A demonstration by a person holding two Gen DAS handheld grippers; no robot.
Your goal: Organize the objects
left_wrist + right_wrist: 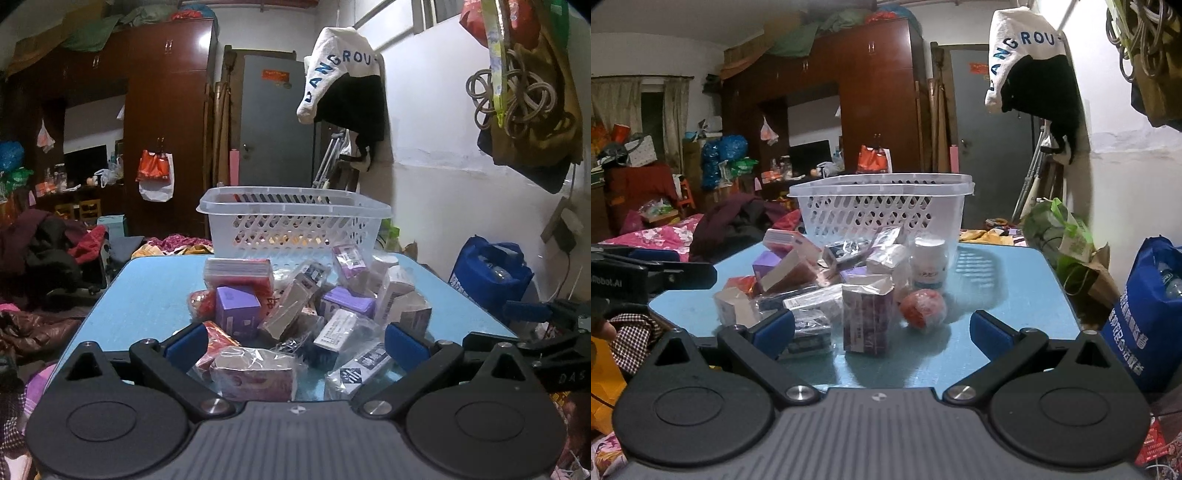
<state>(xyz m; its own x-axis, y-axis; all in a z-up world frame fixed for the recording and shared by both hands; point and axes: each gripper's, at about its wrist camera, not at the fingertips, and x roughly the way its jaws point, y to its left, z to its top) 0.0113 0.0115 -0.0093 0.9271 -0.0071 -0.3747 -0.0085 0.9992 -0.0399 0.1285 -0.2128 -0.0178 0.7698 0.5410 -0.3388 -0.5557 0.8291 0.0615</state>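
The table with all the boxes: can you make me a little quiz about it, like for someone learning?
1. True or false: the white basket stands behind the pile of boxes on the blue table.
2. Which thing is round: the red ball, or the purple box?
3. Fill in: the left gripper and the right gripper both have their jaws ____.

Key: 1 true. 2 the red ball. 3 open, holding nothing.
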